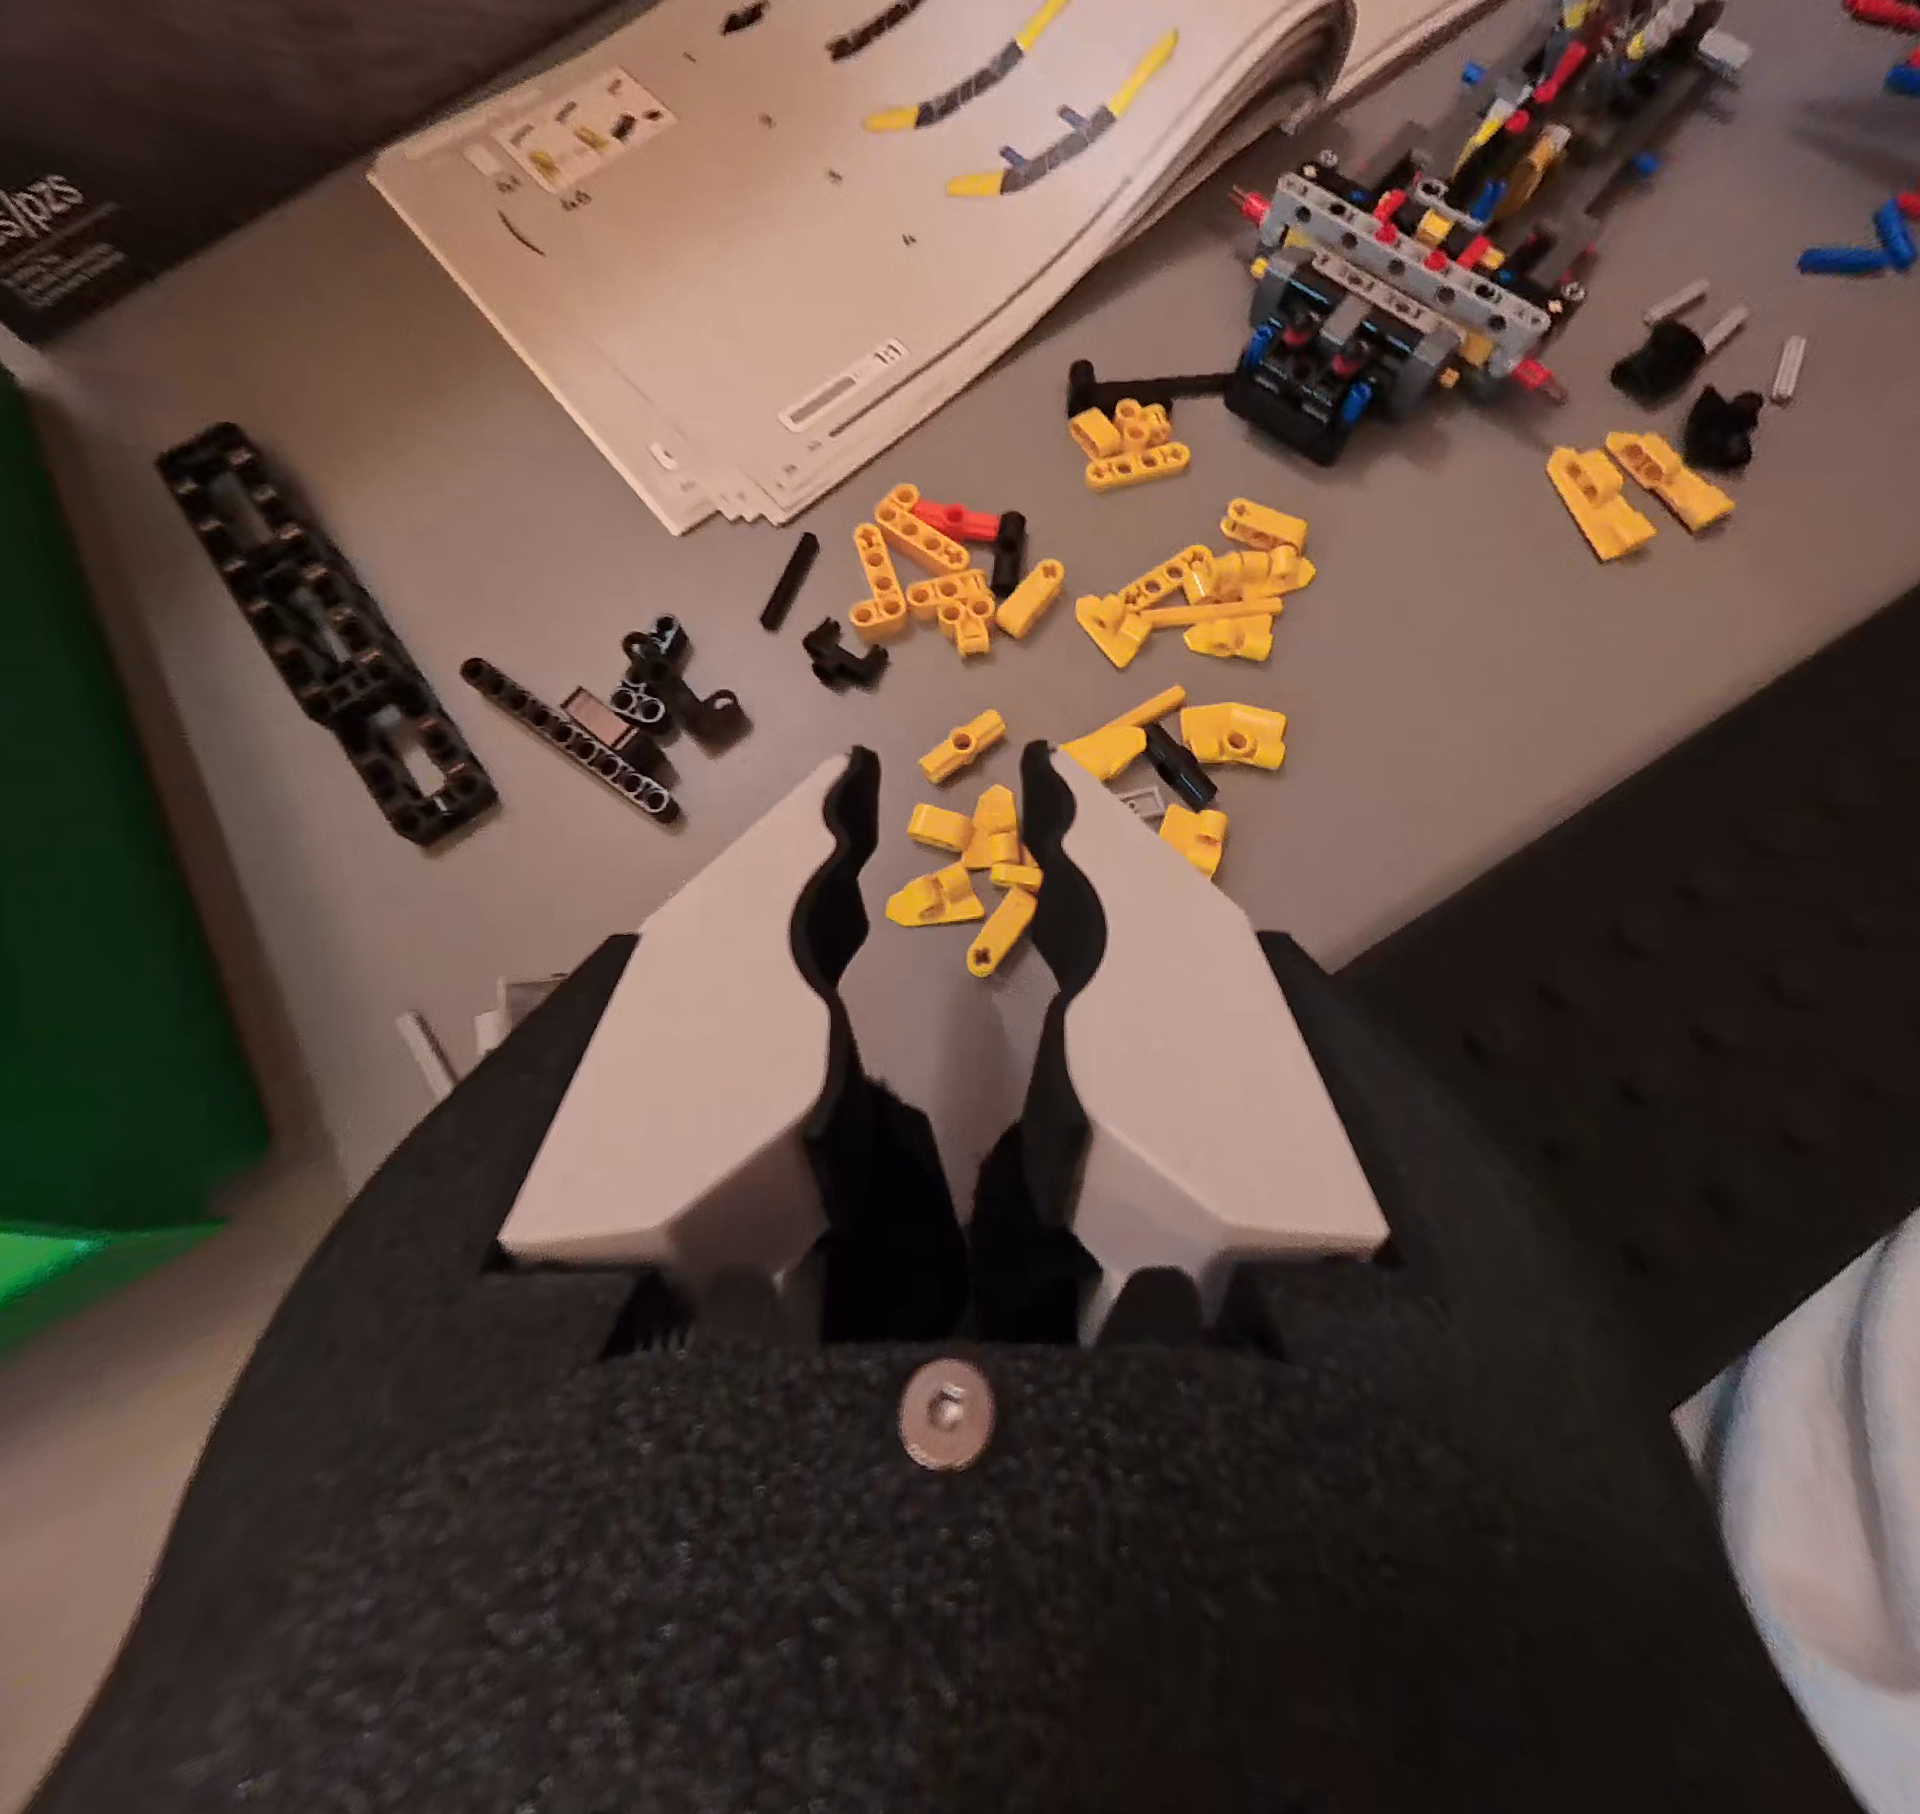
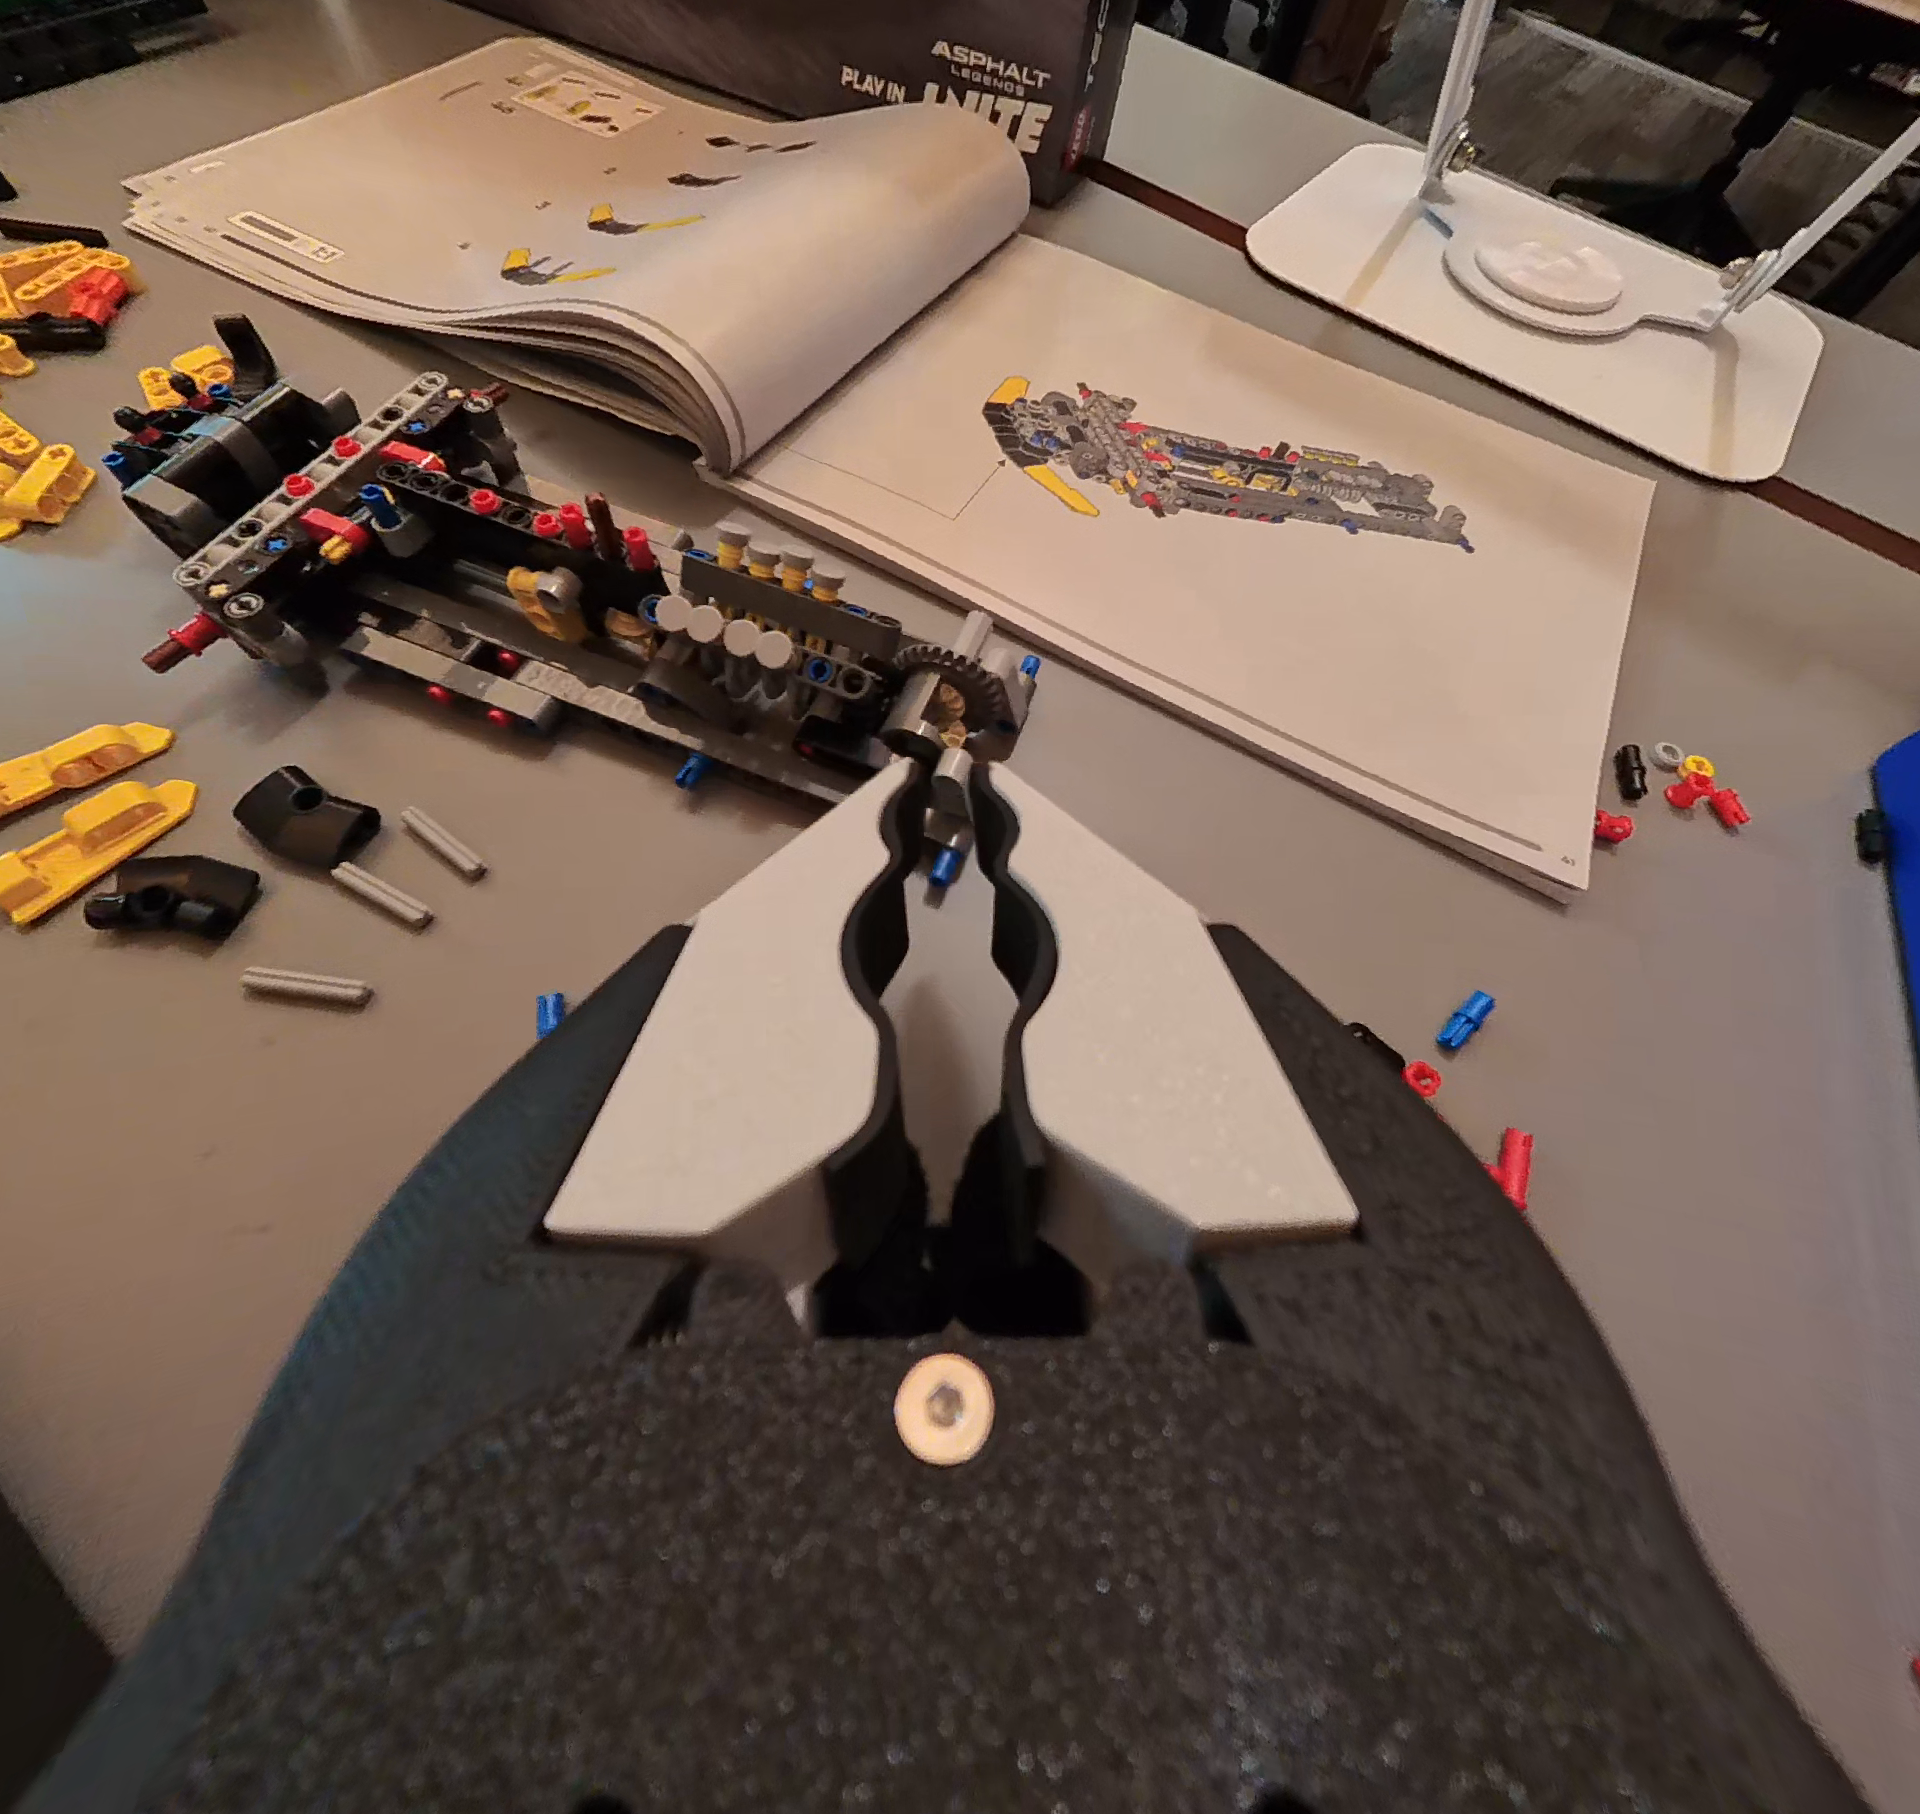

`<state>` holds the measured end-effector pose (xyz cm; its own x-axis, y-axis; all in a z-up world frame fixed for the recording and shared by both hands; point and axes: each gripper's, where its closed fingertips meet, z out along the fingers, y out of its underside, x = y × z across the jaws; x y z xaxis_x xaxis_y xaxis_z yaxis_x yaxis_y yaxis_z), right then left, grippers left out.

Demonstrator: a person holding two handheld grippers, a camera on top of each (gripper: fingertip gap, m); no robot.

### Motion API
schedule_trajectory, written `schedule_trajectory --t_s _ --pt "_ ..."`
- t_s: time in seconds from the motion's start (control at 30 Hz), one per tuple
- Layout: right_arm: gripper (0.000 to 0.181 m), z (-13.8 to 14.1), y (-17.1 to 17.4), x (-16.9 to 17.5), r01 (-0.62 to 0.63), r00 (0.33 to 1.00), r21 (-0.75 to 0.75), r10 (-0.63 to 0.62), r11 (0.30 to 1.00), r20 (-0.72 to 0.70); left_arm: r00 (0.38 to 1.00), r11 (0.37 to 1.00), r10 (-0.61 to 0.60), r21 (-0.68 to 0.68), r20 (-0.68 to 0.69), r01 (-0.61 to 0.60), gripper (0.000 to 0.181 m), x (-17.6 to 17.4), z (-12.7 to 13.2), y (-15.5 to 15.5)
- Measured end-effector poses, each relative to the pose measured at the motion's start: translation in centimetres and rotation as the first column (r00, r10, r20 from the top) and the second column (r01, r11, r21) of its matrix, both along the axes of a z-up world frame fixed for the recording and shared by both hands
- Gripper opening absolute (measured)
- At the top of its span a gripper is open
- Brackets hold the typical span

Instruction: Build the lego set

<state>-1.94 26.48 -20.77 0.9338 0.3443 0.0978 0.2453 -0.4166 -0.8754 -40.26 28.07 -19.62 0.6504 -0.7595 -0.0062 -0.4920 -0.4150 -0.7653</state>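
Now, left claw point(image 1: 945, 762): apart, above loose yellow pieces point(image 1: 971, 865).
Right claw point(image 2: 943, 777): clamped on chassis model point(image 2: 540, 580) end axle.
Right view only: white stand point(image 2: 1538, 310) beyond booklet point(image 2: 1247, 621).
Surface: grey tabletop point(image 2: 1351, 933).

Left gripper point(image 1: 948, 762) jaws parted, empty, right gripper point(image 2: 948, 777) jaws narrowly apart

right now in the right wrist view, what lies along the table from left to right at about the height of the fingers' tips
two yellow curved panel pieces → black angled connector piece → grey axle rods → right gripper at the grey-and-black chassis's gear end → open instruction booklet → small red pins
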Motion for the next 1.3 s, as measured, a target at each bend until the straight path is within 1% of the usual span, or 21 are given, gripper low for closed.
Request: schedule_trajectory --t_s 0.2,0.47,0.6,0.73,0.83,0.93,0.97,1.03,1.1,1.2,1.3 --pt "0.007 -0.1 0.1 0.4 0.015 1.0 -0.007 -0.016 1.0 -0.01 1.0 0.999 0.004 -0.039 -0.003 -0.004 0.024 -0.1 -0.8 0.2" --pt "0.007 -0.3 0.2 0.5 0.019 1.0 -0.014 -0.019 1.0 -0.003 0.998 0.999 0.005 -0.031 -0.062 -0.007 0.024 -0.8 -1.5 0.5" --pt "0.007 -0.4 0.2 0.3 0.013 1.0 -0.017 -0.013 1.0 0.0 0.999 0.999 0.021 -0.031 -0.047 -0.023 0.023 -0.6 -1.4 0.9" --pt "0.007 -0.5 0.3 0.1 0.006 1.0 -0.019 -0.006 1.0 0.008 0.999 0.999 -0.032 -0.025 -0.013 0.031 0.023 2.3 -1.4 1.4" --pt "0.007 -0.5 0.2 0.2 0.007 1.0 -0.017 -0.007 1.0 0.013 0.994 0.996 -0.092 -0.015 -0.063 0.091 0.025 4.6 -2.0 1.9" --pt "0.007 -0.4 0.1 0.4 0.017 1.0 -0.014 -0.017 1.0 0.012 0.99 0.995 -0.102 -0.019 -0.102 0.1 0.026 5.3 -2.5 2.1" --pt "0.007 -0.3 0.1 0.5 0.021 1.0 -0.009 -0.021 1.0 0.009 0.992 0.995 -0.101 -0.029 -0.074 0.099 0.026 5.7 -2.4 2.1" --pt "0.007 0.0 0.1 0.5 0.021 1.0 -0.004 -0.021 1.0 -0.003 0.995 0.991 -0.096 -0.087 0.033 0.098 0.026 7.6 -1.9 2.2" --pt "0.007 0.1 0.3 0.4 0.013 1.0 -0.001 -0.013 1.0 -0.008 0.988 0.984 -0.122 -0.118 0.099 0.134 0.027 9.9 -1.5 2.6" --pt "0.007 -0.2 0.2 0.0 -0.003 1.0 -0.011 0.003 1.0 0.004 0.988 0.983 -0.152 -0.1 0.041 0.156 0.027 12.0 -2.7 4.5" --pt "0.007 -0.4 0.0 -0.1 -0.003 1.0 -0.013 0.003 1.0 0.029 0.977 0.967 -0.208 -0.138 0.041 0.212 0.028 13.9 -3.5 5.3"
